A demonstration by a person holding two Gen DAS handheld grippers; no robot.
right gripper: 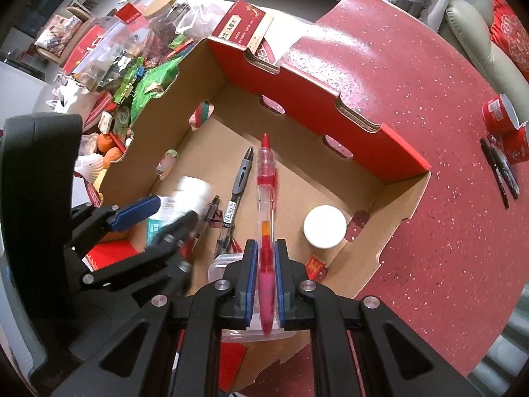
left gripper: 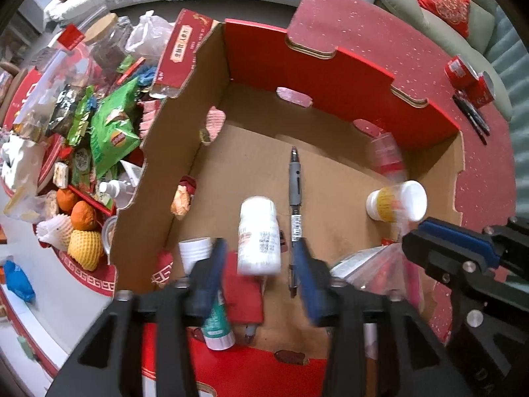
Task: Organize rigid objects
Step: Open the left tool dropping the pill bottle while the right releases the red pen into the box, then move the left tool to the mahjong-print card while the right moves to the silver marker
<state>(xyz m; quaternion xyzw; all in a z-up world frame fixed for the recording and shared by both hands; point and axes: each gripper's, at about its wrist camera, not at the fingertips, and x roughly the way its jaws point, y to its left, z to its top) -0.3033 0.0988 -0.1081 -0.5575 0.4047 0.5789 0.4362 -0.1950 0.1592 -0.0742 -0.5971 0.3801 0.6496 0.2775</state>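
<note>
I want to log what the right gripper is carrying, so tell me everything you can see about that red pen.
The red pen is a clear plastic retractable with a red clip, red tip and pink rubber grip. The right gripper is shut on the grip section, blue pads pressing both sides. It points forward and away, hanging above the open cardboard box, touching nothing else. Red and orange parts show through the barrel.

The right gripper (right gripper: 263, 273) clamps a red pen (right gripper: 266, 205) above an open cardboard box (right gripper: 390, 198) holding a grey pen (right gripper: 238, 185) and a white-capped bottle (right gripper: 325, 226).
</note>
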